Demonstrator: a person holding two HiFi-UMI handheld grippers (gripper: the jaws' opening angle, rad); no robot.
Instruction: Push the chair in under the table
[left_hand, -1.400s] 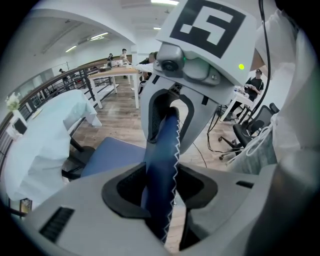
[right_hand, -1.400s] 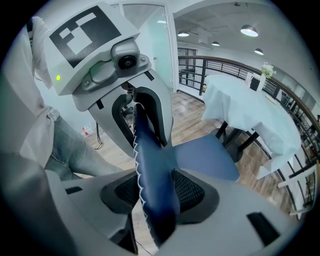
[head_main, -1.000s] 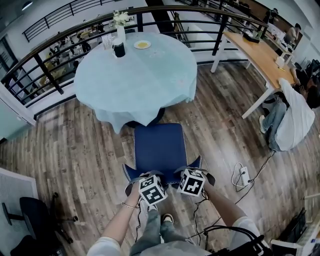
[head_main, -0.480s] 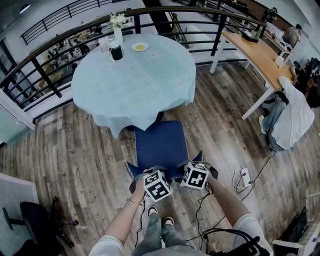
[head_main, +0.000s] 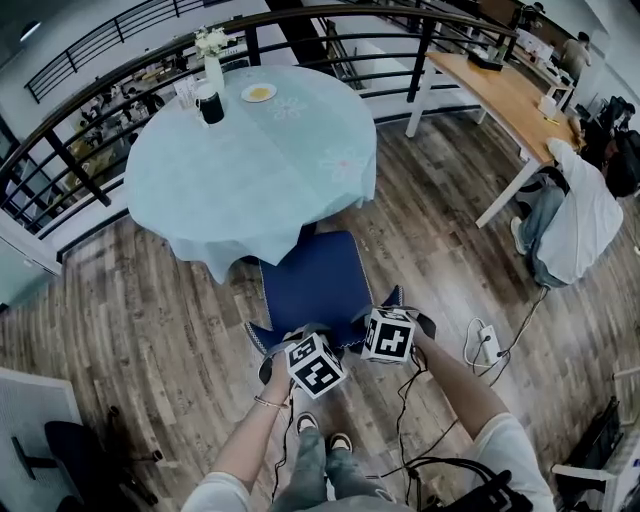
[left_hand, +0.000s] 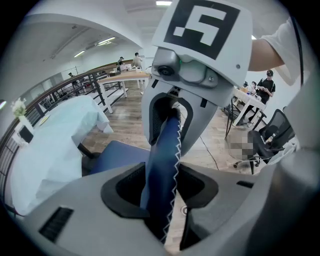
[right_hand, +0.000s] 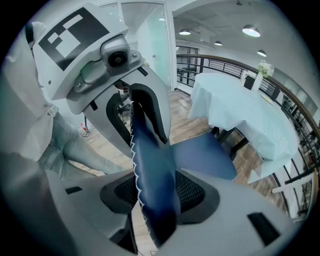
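A blue chair (head_main: 312, 280) stands on the wood floor with its seat facing the round table (head_main: 250, 170), which has a pale blue cloth. The seat's front edge meets the hanging cloth. In the head view my left gripper (head_main: 300, 345) and right gripper (head_main: 372, 325) are side by side on the top of the backrest. In the left gripper view the blue backrest edge with white stitching (left_hand: 164, 165) runs between the jaws of my left gripper (left_hand: 161, 197), shut on it. The right gripper view shows the backrest (right_hand: 150, 175) clamped the same way by my right gripper (right_hand: 152, 200).
A vase of flowers (head_main: 212, 58), a black cup (head_main: 210, 106) and a plate (head_main: 259, 93) stand on the table's far side. A dark railing (head_main: 60, 160) curves behind it. To the right are a long wooden table (head_main: 500, 90), a seated person (head_main: 580, 215) and a power strip (head_main: 487, 346).
Both grippers and the chair have moved forward toward the table. The seat's front edge now reaches the hanging cloth. The grip has not changed.
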